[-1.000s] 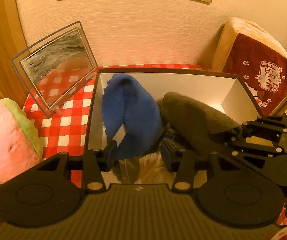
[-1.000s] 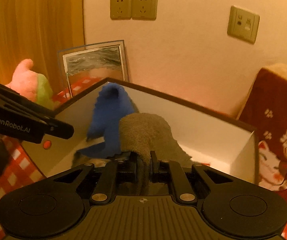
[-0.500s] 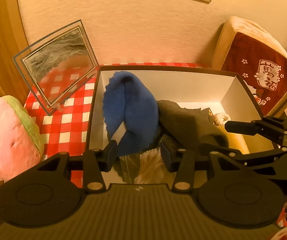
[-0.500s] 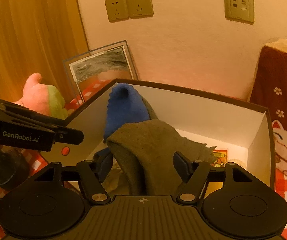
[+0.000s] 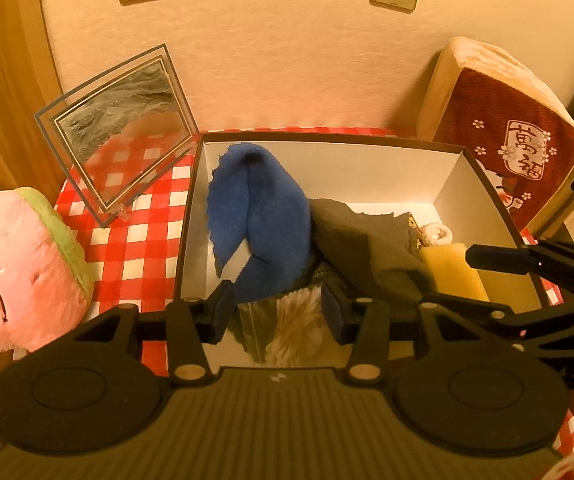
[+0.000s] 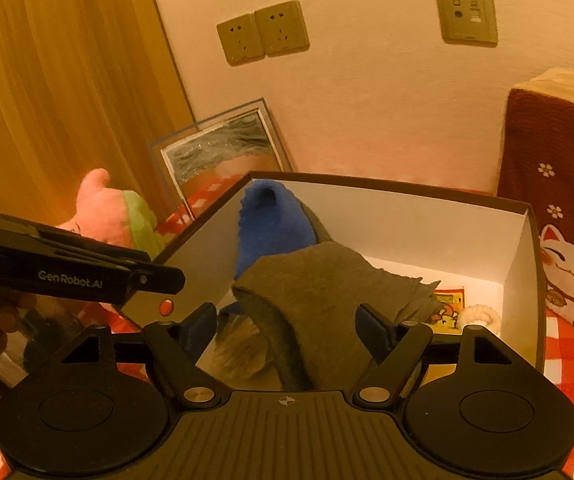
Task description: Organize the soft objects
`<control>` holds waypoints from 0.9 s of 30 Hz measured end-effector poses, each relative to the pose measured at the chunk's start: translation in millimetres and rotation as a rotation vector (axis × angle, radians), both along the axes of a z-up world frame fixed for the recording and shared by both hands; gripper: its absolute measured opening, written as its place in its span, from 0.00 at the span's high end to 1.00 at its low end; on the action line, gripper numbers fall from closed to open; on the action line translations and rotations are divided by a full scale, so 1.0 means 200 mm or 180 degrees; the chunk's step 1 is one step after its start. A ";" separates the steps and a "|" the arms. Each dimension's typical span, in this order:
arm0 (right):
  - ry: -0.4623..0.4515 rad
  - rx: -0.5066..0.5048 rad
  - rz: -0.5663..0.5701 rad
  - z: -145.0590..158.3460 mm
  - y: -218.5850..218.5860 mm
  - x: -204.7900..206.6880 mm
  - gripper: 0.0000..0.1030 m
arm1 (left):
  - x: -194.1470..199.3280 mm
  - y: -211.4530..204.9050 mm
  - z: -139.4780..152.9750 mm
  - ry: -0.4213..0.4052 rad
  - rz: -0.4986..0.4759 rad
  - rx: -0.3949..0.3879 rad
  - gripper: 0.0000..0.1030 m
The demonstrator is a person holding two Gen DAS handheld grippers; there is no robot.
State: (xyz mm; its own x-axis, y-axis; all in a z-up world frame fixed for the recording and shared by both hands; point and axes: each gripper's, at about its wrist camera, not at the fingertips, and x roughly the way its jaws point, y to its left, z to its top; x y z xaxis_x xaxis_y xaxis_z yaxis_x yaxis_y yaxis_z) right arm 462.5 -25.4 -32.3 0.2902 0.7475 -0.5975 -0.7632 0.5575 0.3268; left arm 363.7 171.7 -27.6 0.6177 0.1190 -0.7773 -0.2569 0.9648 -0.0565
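Observation:
A white-lined box (image 5: 459, 176) (image 6: 427, 220) stands on the red checked cloth. In it a blue fluffy cloth (image 5: 261, 216) (image 6: 271, 220) leans upright at the left. A grey towel (image 5: 367, 244) (image 6: 327, 292) lies draped beside it. My left gripper (image 5: 277, 312) is open and empty at the box's near edge. My right gripper (image 6: 287, 326) is open, its fingers either side of the grey towel without gripping it. It also shows in the left wrist view (image 5: 527, 280). A pink and green plush (image 5: 19, 268) (image 6: 115, 216) lies left of the box.
A glass picture frame (image 5: 119, 128) (image 6: 223, 148) leans on the wall behind the box's left corner. A red cushion (image 5: 503, 136) (image 6: 559, 168) stands at the right. A yellow block (image 5: 453, 272), a white ring (image 6: 481, 316) and a pale fluffy item (image 5: 295, 328) lie in the box.
My right gripper opened and let go of the grey towel, which dropped into the box beside the blue cloth. The right gripper then drew back. The left gripper stayed put.

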 end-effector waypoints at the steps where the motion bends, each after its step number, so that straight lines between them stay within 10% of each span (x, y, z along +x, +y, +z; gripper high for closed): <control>1: 0.0003 0.0010 -0.0012 0.01 -0.01 -0.01 0.26 | -0.01 -0.01 0.00 -0.0002 -0.0003 0.0001 0.56; 27: 0.0133 0.0191 -0.0513 0.21 -0.45 -0.31 0.25 | -0.36 -0.34 0.21 -0.0100 -0.0072 0.0015 0.43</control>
